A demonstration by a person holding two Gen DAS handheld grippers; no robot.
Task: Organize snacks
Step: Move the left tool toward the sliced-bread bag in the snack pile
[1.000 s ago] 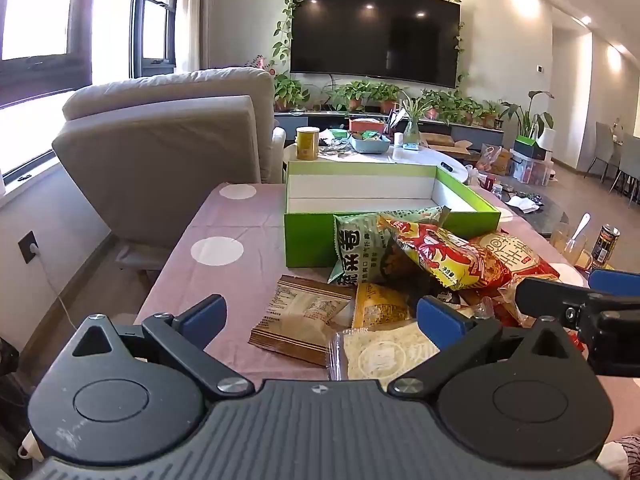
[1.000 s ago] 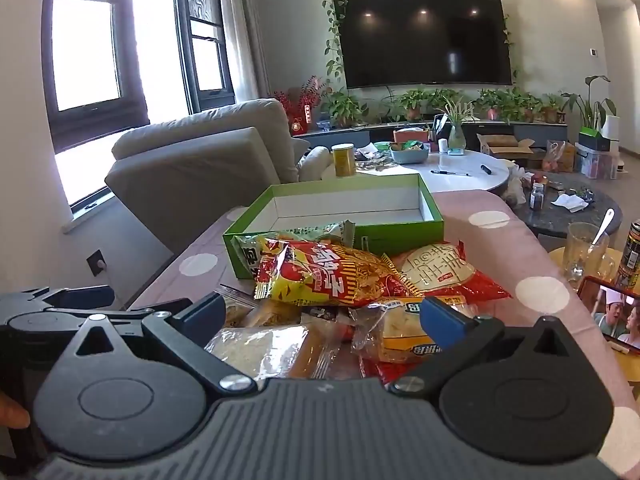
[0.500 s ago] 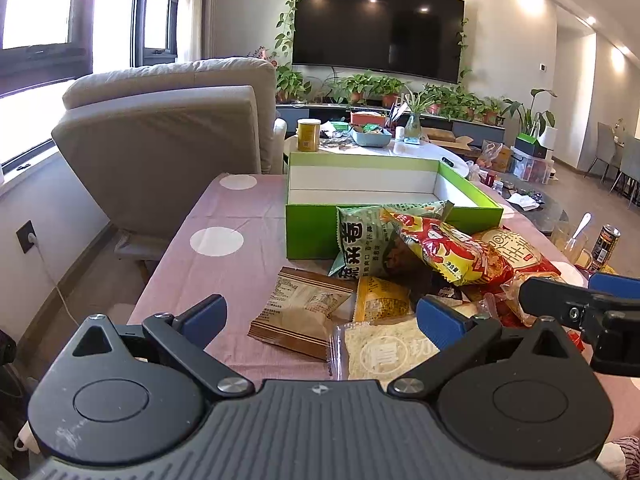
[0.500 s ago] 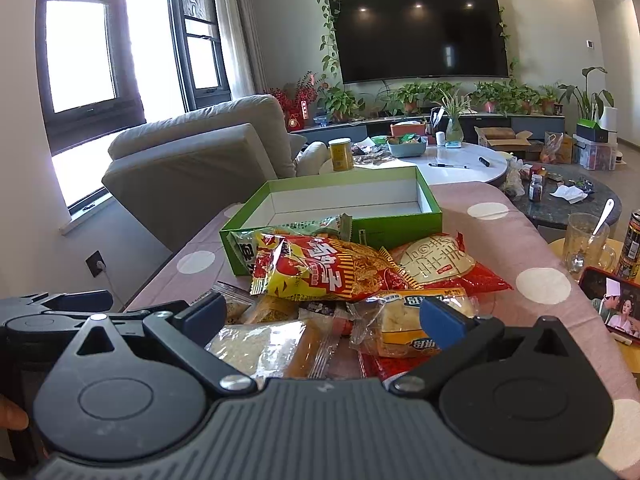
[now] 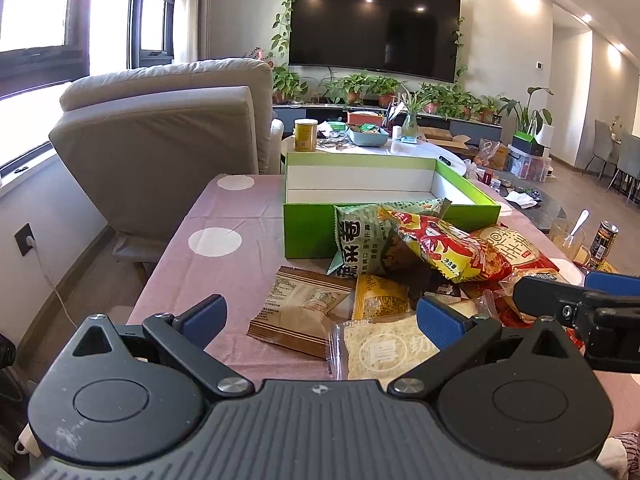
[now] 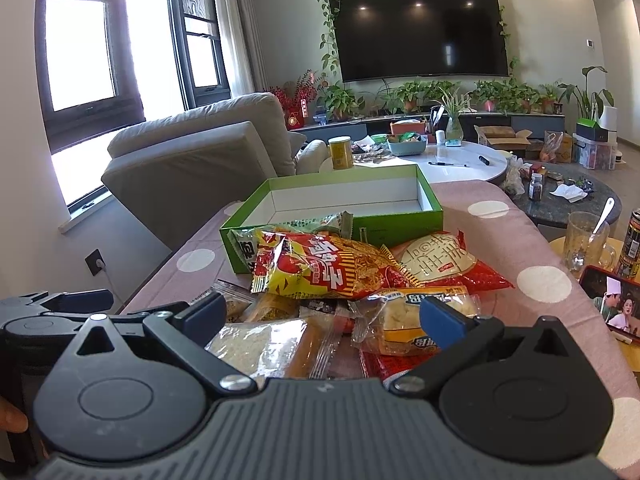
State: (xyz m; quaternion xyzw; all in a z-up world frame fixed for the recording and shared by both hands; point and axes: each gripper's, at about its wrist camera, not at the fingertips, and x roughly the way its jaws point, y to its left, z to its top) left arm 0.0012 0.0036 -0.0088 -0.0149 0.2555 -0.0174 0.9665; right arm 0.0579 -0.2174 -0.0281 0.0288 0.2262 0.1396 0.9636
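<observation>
A pile of snack packets lies on the pink dotted tablecloth (image 5: 216, 216) in front of an empty green box (image 5: 384, 196) (image 6: 340, 200). On top are a yellow-red chip bag (image 6: 324, 270) (image 5: 444, 248), a green bag (image 5: 360, 244) and a red-white bag (image 6: 436, 258). Nearer me lie a brown packet (image 5: 300, 306), a clear bread packet (image 5: 380, 350) (image 6: 264, 344) and a yellow cake packet (image 6: 412, 316). My left gripper (image 5: 320, 318) hovers open above the brown and bread packets. My right gripper (image 6: 320, 318) is open over the bread and cake packets. Neither holds anything.
A beige armchair (image 5: 168, 148) stands behind the table's left side. A glass with a spoon (image 6: 584, 240), a can (image 6: 632, 240) and a phone (image 6: 616, 308) sit at the right. A white round table (image 6: 440, 160) with clutter is beyond the box.
Both grippers have risen and tilted slightly, so the snack pile and box sit a little lower in view. Nothing on the table has moved; both grippers stay open.
</observation>
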